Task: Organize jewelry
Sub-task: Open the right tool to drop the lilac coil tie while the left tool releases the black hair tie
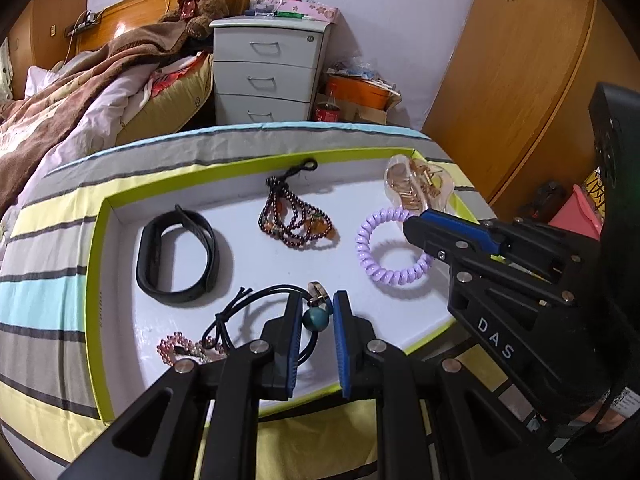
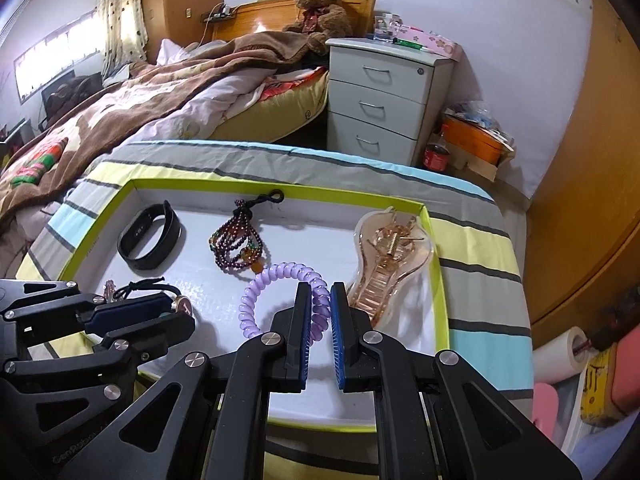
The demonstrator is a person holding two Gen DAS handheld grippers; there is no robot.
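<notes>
A white tray with a lime-green rim (image 1: pixel 96 240) lies on a striped cloth. My left gripper (image 1: pixel 317 296) is near the tray's front edge. It is shut on a black elastic hair tie (image 1: pixel 240 312), whose teal bead (image 1: pixel 313 318) sits between the blue pads. My right gripper (image 2: pixel 321 288) is shut on a purple coil hair tie (image 2: pixel 280 276) at the tray's right side. From the left wrist, its tip (image 1: pixel 408 226) shows on that coil (image 1: pixel 380 268). A black wristband (image 1: pixel 178 256), a dark red bead bracelet (image 1: pixel 296 220) and a clear rose-gold claw clip (image 2: pixel 394 256) lie in the tray.
A small pink bead piece (image 1: pixel 176 346) lies by the tray's front left corner. Behind the striped surface stand a white drawer unit (image 1: pixel 268 68), an unmade bed with a brown blanket (image 2: pixel 120 112) and a teddy bear (image 2: pixel 320 4). A wooden wardrobe (image 1: pixel 520 60) is on the right.
</notes>
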